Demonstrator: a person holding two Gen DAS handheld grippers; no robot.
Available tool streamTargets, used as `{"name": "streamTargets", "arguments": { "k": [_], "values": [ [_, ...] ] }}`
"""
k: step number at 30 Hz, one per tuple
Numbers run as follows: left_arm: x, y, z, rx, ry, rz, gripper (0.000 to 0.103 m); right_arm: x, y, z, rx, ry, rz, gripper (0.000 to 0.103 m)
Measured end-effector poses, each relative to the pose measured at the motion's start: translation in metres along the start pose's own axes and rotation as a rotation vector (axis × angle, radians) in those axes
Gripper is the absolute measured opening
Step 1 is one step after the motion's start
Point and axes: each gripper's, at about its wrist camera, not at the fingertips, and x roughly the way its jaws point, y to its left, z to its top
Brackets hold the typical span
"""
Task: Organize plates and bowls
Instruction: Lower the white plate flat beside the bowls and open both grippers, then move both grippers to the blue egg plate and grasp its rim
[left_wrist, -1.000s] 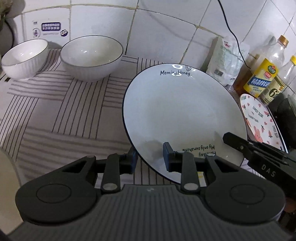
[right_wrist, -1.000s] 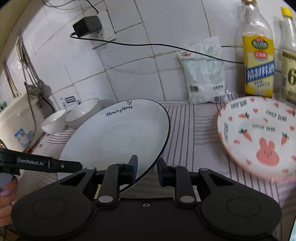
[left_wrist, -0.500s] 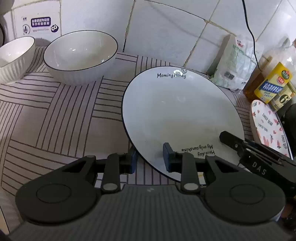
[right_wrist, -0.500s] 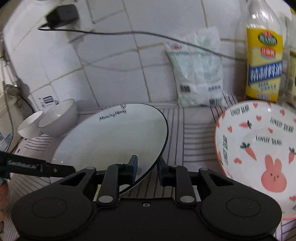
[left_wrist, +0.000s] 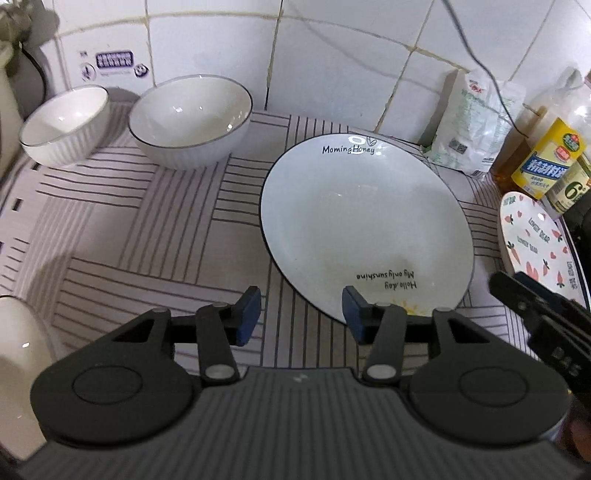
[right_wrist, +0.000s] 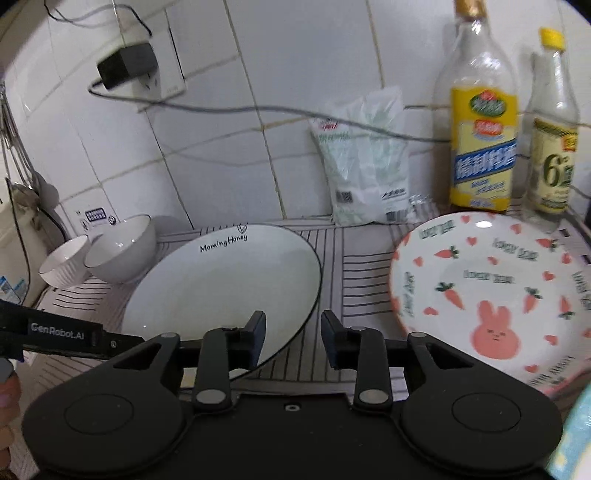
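On the striped mat (left_wrist: 147, 229), a glossy round white plate (left_wrist: 365, 221); both claws (left_wrist: 301, 314) (right_wrist: 293, 338) opening, gripping nothing.

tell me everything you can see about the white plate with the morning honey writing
The white plate is round and shallow, glossy like glazed ceramic, with a thin dark rim line. "Morning Honey" with a small leaf mark is printed at its far edge, "Hello, day My only sunshine" at its near edge beside a small yellow flower. It is empty and lies flat on the striped mat. The left tongs and right tongs are opening around its near rim, their pads no longer pressing it.
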Motion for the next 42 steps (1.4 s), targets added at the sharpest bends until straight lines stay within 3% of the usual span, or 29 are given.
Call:
{"name": "streamTargets", "arguments": {
  "k": [8,15,23,27,33,42],
  "values": [
    [-0.041,-0.015,-0.013,0.016,-0.009,-0.022,0.054,-0.068,-0.010,-0.006,-0.013,-0.064,-0.020,0.047],
    [-0.073,-0.041,-0.023,0.091,-0.027,-0.043,0.061,-0.126,-0.019,-0.011,-0.012,-0.122,-0.064,0.055],
    [-0.100,-0.079,-0.039,0.176,-0.050,-0.066,0.073,-0.180,-0.038,-0.024,0.021,-0.189,-0.119,0.055],
    [-0.112,-0.103,-0.049,0.240,-0.054,-0.093,0.085,-0.196,-0.048,-0.032,0.026,-0.187,-0.155,0.058],
    [-0.122,-0.141,-0.063,0.305,-0.066,-0.149,0.096,-0.217,-0.063,-0.047,0.031,-0.216,-0.234,0.081],
    [-0.103,-0.186,-0.086,0.350,-0.045,-0.210,0.099,-0.229,-0.097,-0.072,0.146,-0.233,-0.400,0.085]
  ]
}}
